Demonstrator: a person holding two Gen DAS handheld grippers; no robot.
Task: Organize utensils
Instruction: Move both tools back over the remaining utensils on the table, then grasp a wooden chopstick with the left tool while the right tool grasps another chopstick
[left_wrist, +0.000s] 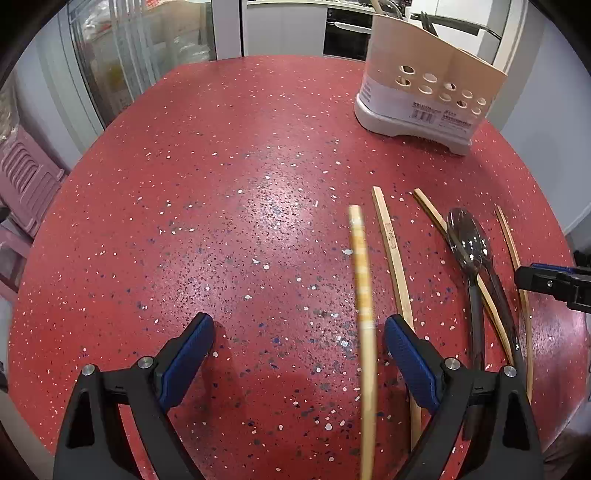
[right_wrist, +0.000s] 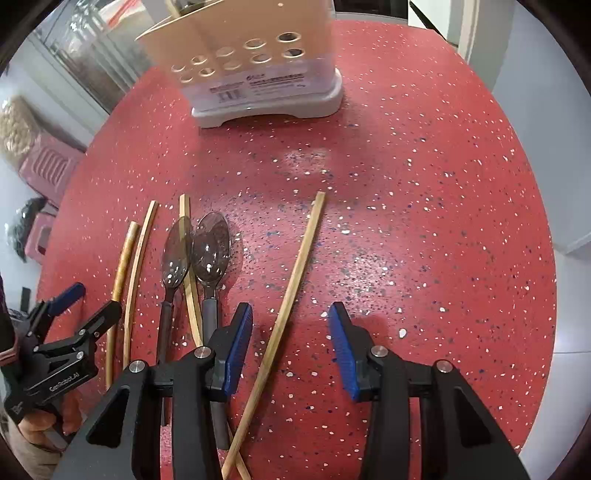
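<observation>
Chopsticks (right_wrist: 291, 291) and two smoky plastic spoons (right_wrist: 212, 254) lie loose on the red speckled table (right_wrist: 424, 221), near its front edge, well apart from the beige perforated utensil holder (right_wrist: 258, 62) at the back. The right gripper (right_wrist: 290, 332) hovers with jaws spread over one chopstick. The left gripper (left_wrist: 299, 347) is spread too, a patterned chopstick (left_wrist: 364, 295) between its fingers, untouched

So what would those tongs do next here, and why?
Probably the left tongs should shut on the banded chopstick, which already lies between their open fingers. The beige holder stands at the far side of the red table, while more chopsticks and two dark spoons lie loose. The right tongs are also open, straddling another chopstick.
</observation>
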